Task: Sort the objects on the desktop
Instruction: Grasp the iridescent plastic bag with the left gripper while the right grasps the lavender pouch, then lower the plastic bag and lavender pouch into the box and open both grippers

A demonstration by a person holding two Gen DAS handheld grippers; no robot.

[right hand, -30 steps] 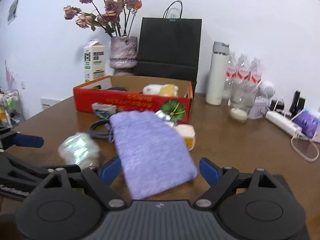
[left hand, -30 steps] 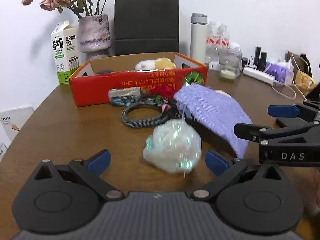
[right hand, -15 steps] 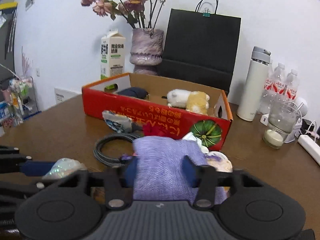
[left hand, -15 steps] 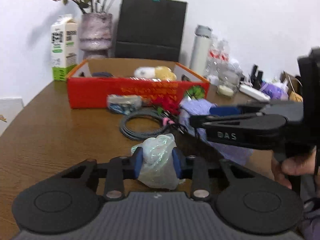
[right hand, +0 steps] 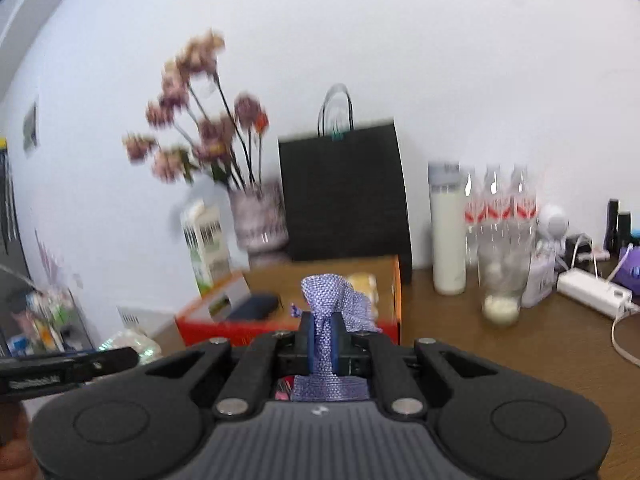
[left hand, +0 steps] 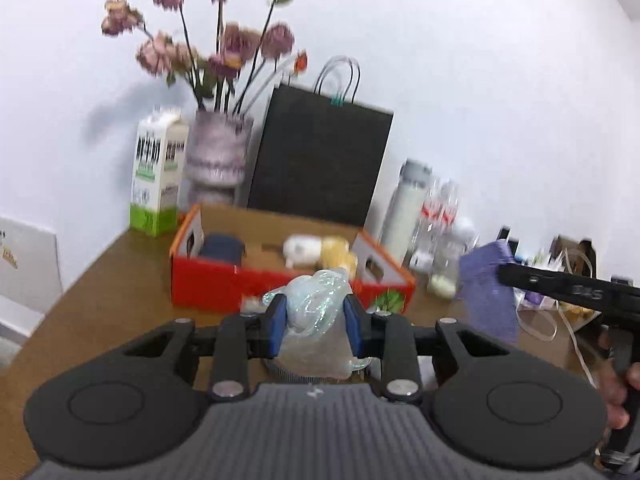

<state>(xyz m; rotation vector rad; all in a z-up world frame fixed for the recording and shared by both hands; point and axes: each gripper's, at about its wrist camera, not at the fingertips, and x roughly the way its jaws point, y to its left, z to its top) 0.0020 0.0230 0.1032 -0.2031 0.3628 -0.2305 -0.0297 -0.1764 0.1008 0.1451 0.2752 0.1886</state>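
Left gripper [left hand: 315, 322] fingers pinch a crinkly iridescent plastic bag [left hand: 316, 308]; right gripper [right hand: 323, 343] fingers clamp a knitted lilac pouch [right hand: 334, 300].

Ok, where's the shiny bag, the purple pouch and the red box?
shiny bag [left hand: 316, 300]: left wrist view, crinkled middle.
purple pouch [right hand: 334, 300]: right wrist view, bunched top.
red box [left hand: 208, 286]: left wrist view, front wall.

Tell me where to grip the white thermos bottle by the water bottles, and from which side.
Grip the white thermos around its straight mid-body, below the grey cap, approaching level from the table's open front. It stands upright, with water bottles crowding its right and the black bag on its left.
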